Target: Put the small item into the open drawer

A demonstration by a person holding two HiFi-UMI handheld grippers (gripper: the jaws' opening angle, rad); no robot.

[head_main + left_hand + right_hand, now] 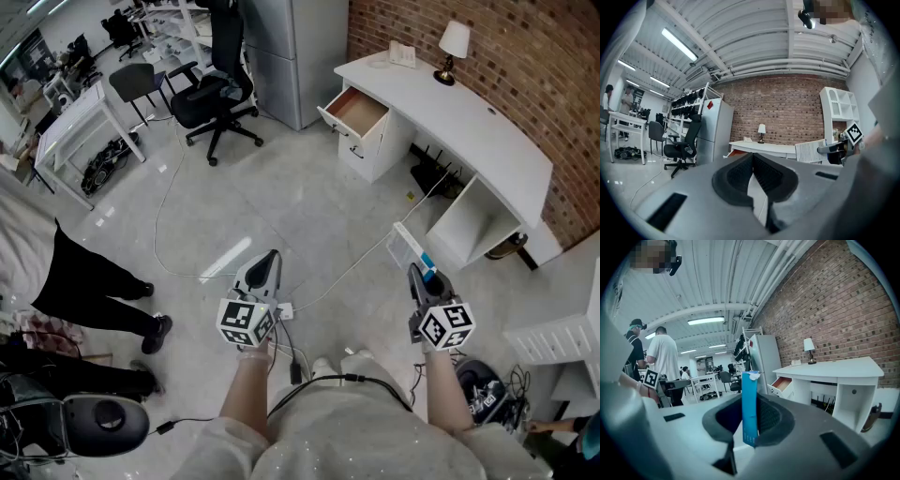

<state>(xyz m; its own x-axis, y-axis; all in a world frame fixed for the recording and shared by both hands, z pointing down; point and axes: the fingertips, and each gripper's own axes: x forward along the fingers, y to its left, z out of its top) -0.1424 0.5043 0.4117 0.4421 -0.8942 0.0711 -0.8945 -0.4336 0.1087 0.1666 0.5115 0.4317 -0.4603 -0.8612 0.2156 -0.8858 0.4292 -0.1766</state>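
The small item, a flat blue and white box (412, 249), stands on edge between the jaws of my right gripper (418, 273), which is shut on it. In the right gripper view the blue box (749, 401) rises upright out of the right gripper (751, 420). The open drawer (357, 112), wood-lined inside, juts from the white desk (487, 131) far ahead; it also shows small in the right gripper view as the drawer (782, 383). My left gripper (267, 265) is held over the floor, its jaws shut with nothing in them, as the left gripper (752, 174) shows.
A black office chair (214, 94) stands left of the drawer, with a grey cabinet (291, 47) behind it. Cables (309, 291) trail over the grey floor. A person (84, 291) stands at the left, and a small lamp (453, 47) sits on the desk by the brick wall.
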